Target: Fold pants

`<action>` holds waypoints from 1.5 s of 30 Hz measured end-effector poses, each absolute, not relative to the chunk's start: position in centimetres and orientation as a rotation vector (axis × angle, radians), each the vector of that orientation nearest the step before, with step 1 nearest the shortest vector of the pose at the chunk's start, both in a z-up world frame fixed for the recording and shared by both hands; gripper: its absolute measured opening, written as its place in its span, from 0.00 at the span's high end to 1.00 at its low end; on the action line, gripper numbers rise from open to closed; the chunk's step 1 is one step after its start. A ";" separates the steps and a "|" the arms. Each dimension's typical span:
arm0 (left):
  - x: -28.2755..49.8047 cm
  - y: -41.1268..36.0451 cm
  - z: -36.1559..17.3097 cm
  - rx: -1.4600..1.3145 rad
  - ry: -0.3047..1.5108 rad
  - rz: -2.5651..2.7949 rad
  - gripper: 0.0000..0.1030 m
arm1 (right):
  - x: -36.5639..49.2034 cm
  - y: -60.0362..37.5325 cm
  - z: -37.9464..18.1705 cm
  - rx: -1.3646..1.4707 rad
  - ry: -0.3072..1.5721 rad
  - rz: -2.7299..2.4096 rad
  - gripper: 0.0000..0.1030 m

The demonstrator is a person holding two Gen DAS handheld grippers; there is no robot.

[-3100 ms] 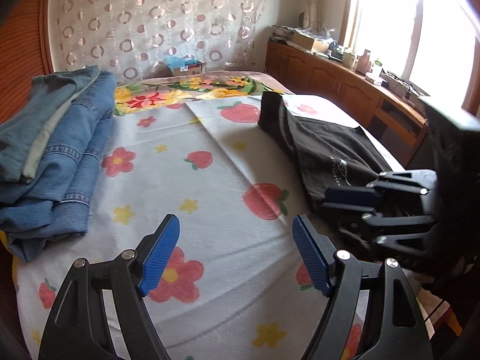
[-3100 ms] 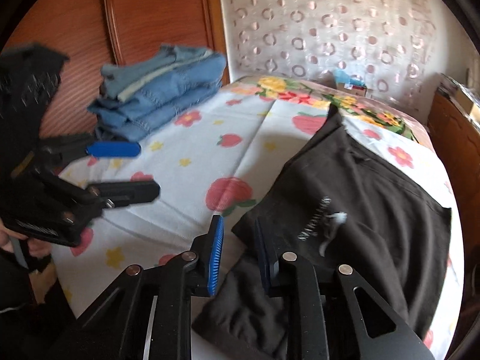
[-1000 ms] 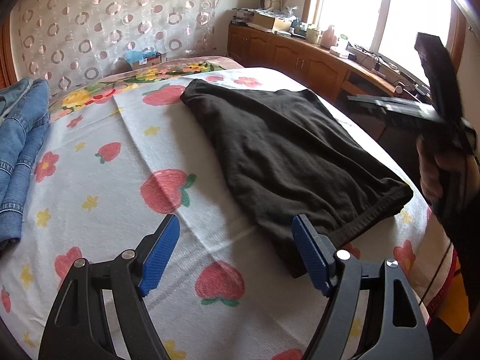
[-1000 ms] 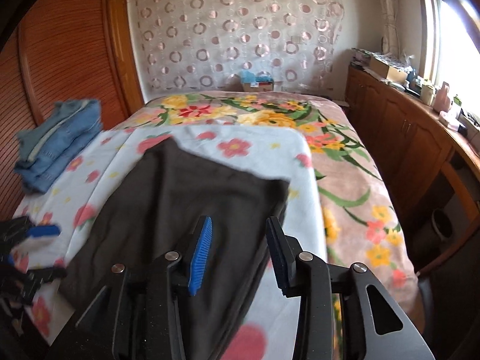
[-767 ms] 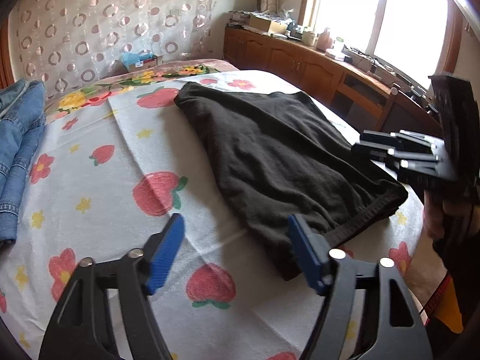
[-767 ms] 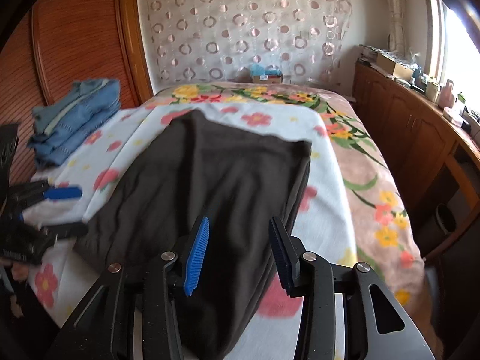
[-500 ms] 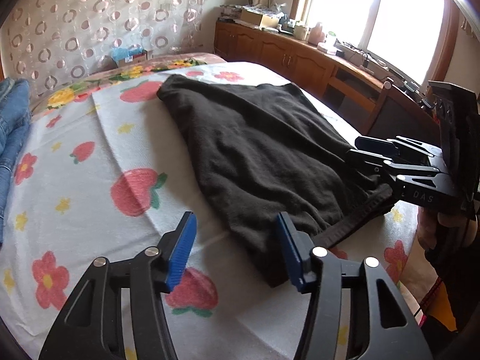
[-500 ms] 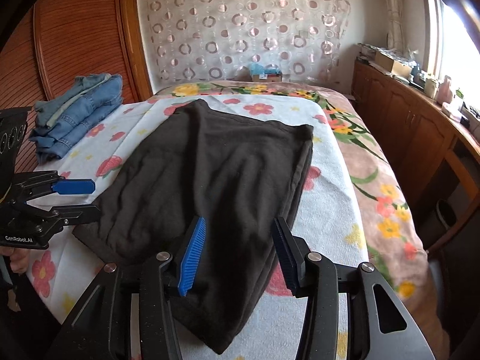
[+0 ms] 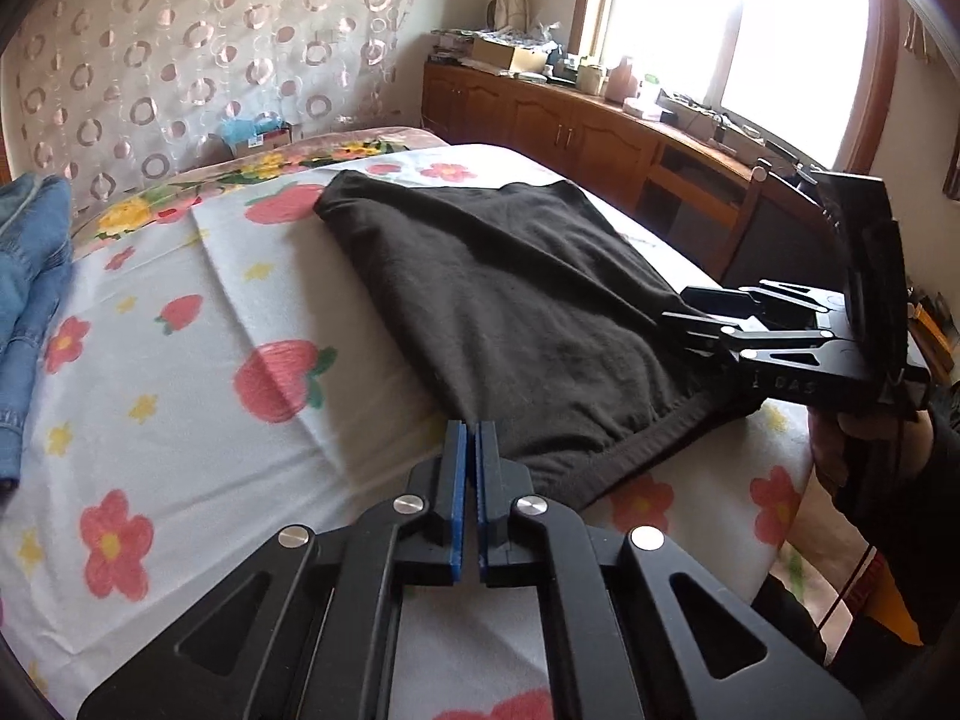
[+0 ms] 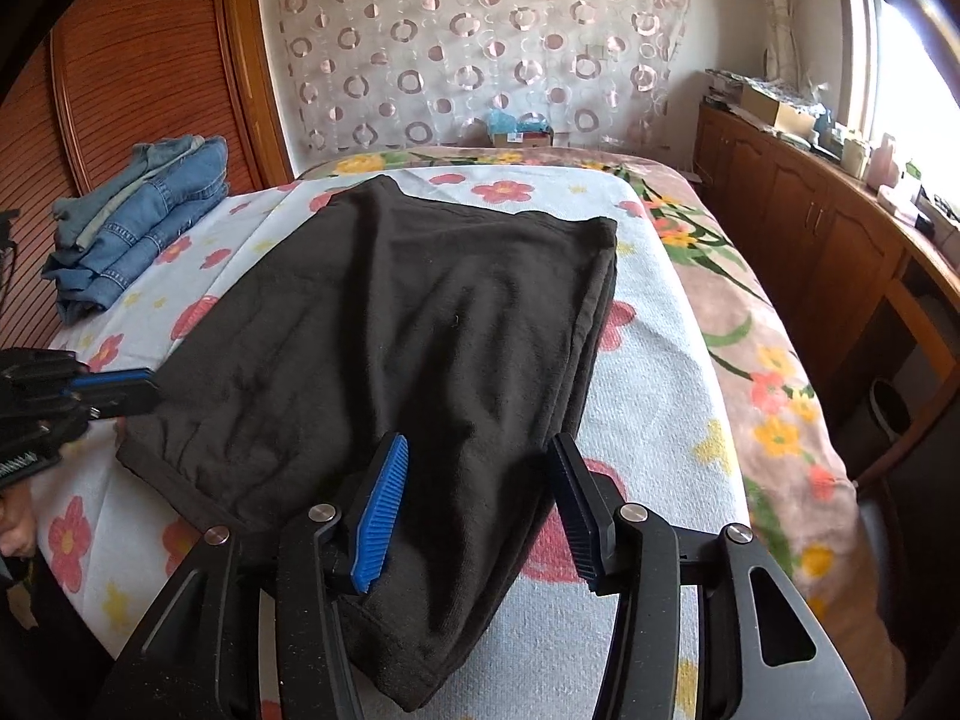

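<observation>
The black pants (image 10: 408,324) lie flat lengthwise on the flowered bedsheet (image 9: 180,420), waistband toward me; they also show in the left wrist view (image 9: 528,312). My left gripper (image 9: 471,438) has its blue pads closed together at the near left corner of the waistband; whether cloth is pinched between them is hidden. It shows at the left edge of the right wrist view (image 10: 120,387). My right gripper (image 10: 480,468) is open, its fingers straddling the waistband's right part, low over the cloth. It shows in the left wrist view (image 9: 708,312) at the waistband's right end.
A stack of folded blue jeans (image 10: 138,210) lies at the bed's far left. A wooden cabinet (image 10: 840,240) with clutter runs along the right wall under the window. A wooden wardrobe (image 10: 120,60) stands at the left. The bed's right edge drops off near my right gripper.
Both grippers have moved in to the waistband of the black pants. My left gripper has gone from wide open to closed. My right gripper has stayed open and come lower over the cloth.
</observation>
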State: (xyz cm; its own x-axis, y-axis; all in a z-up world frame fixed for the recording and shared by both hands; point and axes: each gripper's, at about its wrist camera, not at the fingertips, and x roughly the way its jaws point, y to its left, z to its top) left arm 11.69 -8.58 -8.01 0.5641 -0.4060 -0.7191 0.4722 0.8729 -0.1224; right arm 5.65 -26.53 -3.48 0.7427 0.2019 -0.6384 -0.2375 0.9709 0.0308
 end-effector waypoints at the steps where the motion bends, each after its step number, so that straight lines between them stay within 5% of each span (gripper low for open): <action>1: 11.7 -8.4 -8.1 0.089 0.828 -0.514 0.97 | 5.7 -26.4 -3.6 -0.058 0.691 0.239 0.51; 21: 12.3 -8.5 -9.5 0.106 0.871 -0.475 0.96 | 1.7 -27.5 -2.2 -0.020 0.667 0.243 0.51; 35: 12.7 -8.2 -9.4 0.124 0.878 -0.433 0.58 | -0.1 -27.8 -2.1 0.003 0.670 0.251 0.51; 40: 13.1 -7.6 -9.0 0.082 0.873 -0.425 0.32 | -0.2 -27.9 -2.1 0.004 0.668 0.253 0.51; 45: 13.1 -6.8 -8.0 0.044 0.845 -0.416 0.26 | -0.2 -27.9 -2.0 0.006 0.661 0.250 0.51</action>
State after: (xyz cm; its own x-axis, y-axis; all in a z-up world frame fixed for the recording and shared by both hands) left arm 13.11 -6.78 -8.01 0.5884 -0.3396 -0.7338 0.3739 0.9189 -0.1255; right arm -0.22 -27.93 -2.03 0.7604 0.2314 -0.6068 -0.2276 0.9701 0.0848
